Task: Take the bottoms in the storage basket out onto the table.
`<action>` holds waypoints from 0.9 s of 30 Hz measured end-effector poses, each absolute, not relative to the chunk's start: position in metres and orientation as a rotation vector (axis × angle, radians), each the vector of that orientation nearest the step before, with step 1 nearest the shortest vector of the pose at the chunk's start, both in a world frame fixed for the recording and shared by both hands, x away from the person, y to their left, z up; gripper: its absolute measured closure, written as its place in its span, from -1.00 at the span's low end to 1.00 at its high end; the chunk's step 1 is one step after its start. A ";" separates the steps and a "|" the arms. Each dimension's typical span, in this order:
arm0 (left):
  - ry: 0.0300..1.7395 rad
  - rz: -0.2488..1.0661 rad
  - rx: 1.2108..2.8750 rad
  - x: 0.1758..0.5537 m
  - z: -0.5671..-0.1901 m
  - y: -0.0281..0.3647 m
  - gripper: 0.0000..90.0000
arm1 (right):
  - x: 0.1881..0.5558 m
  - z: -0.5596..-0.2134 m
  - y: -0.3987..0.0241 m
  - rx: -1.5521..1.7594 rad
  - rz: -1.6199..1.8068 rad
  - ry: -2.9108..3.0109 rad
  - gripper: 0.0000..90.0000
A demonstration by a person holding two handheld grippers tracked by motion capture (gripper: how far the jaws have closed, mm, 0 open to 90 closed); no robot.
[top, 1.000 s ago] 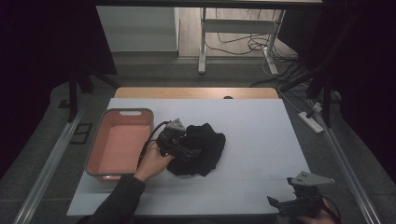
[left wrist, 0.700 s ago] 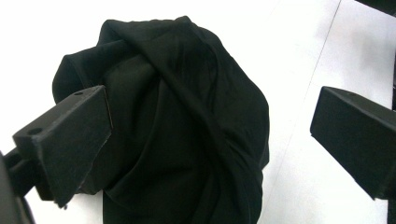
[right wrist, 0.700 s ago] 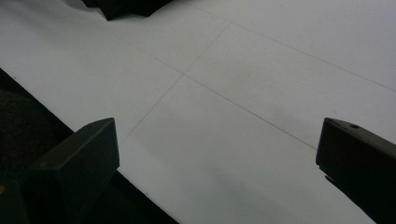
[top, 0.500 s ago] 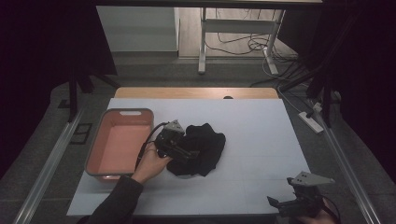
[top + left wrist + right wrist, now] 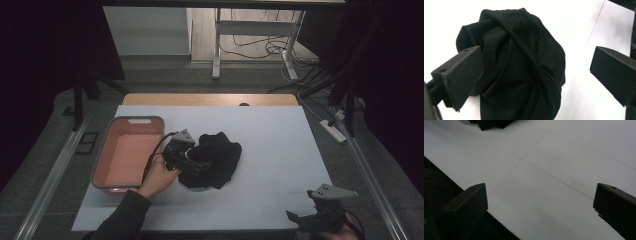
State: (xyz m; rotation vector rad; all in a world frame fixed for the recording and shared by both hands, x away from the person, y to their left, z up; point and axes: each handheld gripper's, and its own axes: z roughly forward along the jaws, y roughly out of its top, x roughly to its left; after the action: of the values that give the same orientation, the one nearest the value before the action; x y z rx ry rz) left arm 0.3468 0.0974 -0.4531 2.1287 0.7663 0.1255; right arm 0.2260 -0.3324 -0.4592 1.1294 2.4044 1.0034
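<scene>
A crumpled black cloth (image 5: pixel 216 157) lies on the white table (image 5: pixel 270 140) a little left of the middle. My left gripper (image 5: pixel 192 167) is at the cloth's left side, its jaws spread wide. In the left gripper view the black cloth (image 5: pixel 519 67) bulges up between those jaws, one jaw against its left edge, the other apart on its right. My right gripper (image 5: pixel 305 220) hovers at the table's front right edge, open. Bare white table (image 5: pixel 549 170) lies between its jaws in the right gripper view, with a corner of the black cloth (image 5: pixel 490 123) at the top.
A salmon-pink plastic bin (image 5: pixel 127 152) stands on the table just left of the cloth, with nothing visible inside. A power strip (image 5: pixel 334 131) lies on the floor beyond the table's right edge. Metal rails run along both sides.
</scene>
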 end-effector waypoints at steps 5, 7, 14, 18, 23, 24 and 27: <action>0.767 0.128 2.126 0.344 -0.452 0.099 -1.00 | 0.226 -0.459 -0.332 1.129 1.002 2.404 -1.00; 0.769 0.128 2.121 0.343 -0.451 0.101 -1.00 | 0.226 -0.459 -0.332 1.130 1.002 2.403 -1.00; 0.776 0.125 2.106 0.337 -0.449 0.107 -1.00 | 0.226 -0.459 -0.332 1.128 1.003 2.403 -1.00; 0.782 0.119 2.090 0.335 -0.448 0.110 -1.00 | 0.226 -0.459 -0.333 1.130 1.005 2.399 -1.00; 0.785 0.121 2.076 0.332 -0.446 0.114 -1.00 | 0.226 -0.459 -0.333 1.131 1.005 2.397 -1.00; 0.786 0.122 2.074 0.332 -0.446 0.114 -1.00 | 0.226 -0.459 -0.333 1.131 1.005 2.397 -1.00; 0.786 0.123 2.070 0.330 -0.445 0.116 -1.00 | 0.226 -0.459 -0.333 1.130 1.005 2.397 -1.00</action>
State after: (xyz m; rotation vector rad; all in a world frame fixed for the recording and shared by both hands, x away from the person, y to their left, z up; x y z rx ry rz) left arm 0.3299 0.1158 -0.4448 2.0697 0.7861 0.1226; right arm 0.2261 -0.3331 -0.4589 1.1303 2.3968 1.0047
